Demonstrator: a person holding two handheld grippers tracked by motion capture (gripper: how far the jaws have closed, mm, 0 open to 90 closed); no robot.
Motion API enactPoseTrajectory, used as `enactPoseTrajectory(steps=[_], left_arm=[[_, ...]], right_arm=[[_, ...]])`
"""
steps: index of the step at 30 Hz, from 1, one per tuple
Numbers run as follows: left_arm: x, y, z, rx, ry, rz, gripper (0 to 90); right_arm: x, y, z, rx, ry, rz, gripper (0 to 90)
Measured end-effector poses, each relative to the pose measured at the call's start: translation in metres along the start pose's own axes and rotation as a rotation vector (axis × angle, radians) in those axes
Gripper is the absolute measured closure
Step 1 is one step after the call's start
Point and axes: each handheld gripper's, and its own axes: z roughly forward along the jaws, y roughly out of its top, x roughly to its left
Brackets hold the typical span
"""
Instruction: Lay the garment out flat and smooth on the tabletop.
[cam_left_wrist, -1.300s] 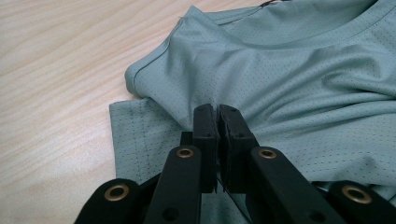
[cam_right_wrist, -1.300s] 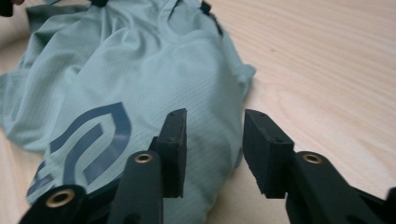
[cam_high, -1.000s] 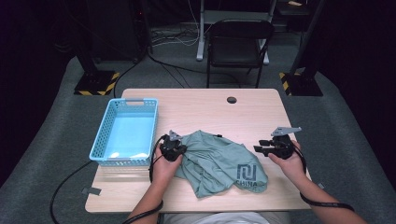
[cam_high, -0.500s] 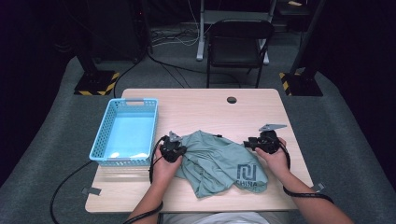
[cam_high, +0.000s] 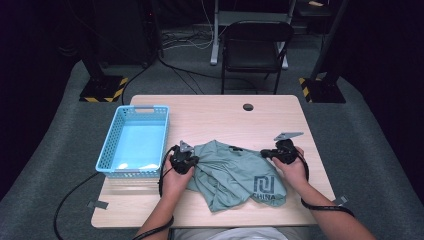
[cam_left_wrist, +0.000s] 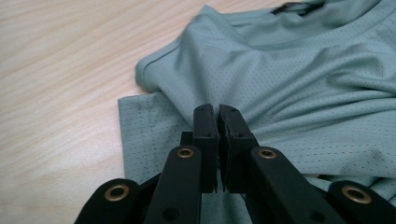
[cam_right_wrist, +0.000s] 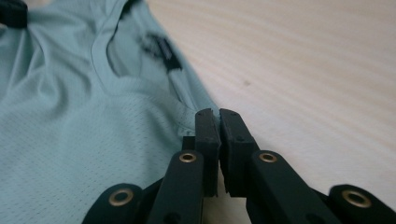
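High view: shirt (cam_high: 235, 172) (crumpled) mid-table (cam_high: 210, 117)

Both grippers, left gripper (cam_high: 192, 161) and right gripper (cam_high: 264, 153), are matte black with brass-ringed rivets; a grey three-cornered plate tops each, black cables trail, forearms unsleeved.

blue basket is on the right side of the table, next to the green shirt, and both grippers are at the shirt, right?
Not quite: the blue basket stands on the left side of the table, as the high view shows. The rest holds: it sits beside the green shirt, with the left gripper and right gripper at the shirt's two edges.
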Motion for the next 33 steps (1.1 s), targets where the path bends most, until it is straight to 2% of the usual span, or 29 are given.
enactPoseTrajectory(steps=[8,11,13,17,19,21,24,26,28,30,33], left_arm=[[0.006,0.002,-0.013,-0.056,0.033,-0.016,87.8],[0.004,0.003,-0.011,-0.053,0.023,-0.017,88.0],[0.001,0.003,-0.007,-0.044,0.018,-0.007,87.6],[-0.007,0.005,-0.001,-0.029,0.004,0.019,84.2],[-0.01,0.006,0.002,-0.029,-0.002,0.026,82.9],[-0.013,0.007,0.004,-0.026,-0.008,0.034,82.4],[-0.015,0.007,0.006,-0.016,-0.011,0.04,82.1],[-0.014,0.006,0.006,-0.013,-0.011,0.043,81.7],[-0.013,0.004,0.005,-0.009,-0.013,0.038,80.7],[-0.012,0.002,0.005,-0.005,-0.012,0.029,79.4],[-0.01,0.001,0.006,-0.002,-0.012,0.019,76.4]], right_arm=[[-0.029,0.022,-0.066,-0.187,-0.061,0.048,86.6],[-0.034,0.029,-0.087,-0.247,-0.064,0.059,86.6],[-0.034,0.034,-0.094,-0.258,-0.065,0.046,86.6],[-0.028,0.042,-0.096,-0.282,-0.094,0.002,86.5],[-0.025,0.044,-0.09,-0.295,-0.069,0.014,86.5],[-0.016,0.047,-0.075,-0.255,-0.045,-0.013,86.3],[-0.001,0.05,-0.045,-0.171,0.016,-0.104,84.3],[0.003,0.051,-0.032,-0.144,0.024,-0.141,75.6],[-0.002,0.05,-0.033,-0.172,0.006,-0.099,68.5],[-0.014,0.046,-0.042,-0.194,-0.034,-0.046,65.6],[-0.037,0.031,-0.055,-0.165,-0.111,0.013,63.6]])
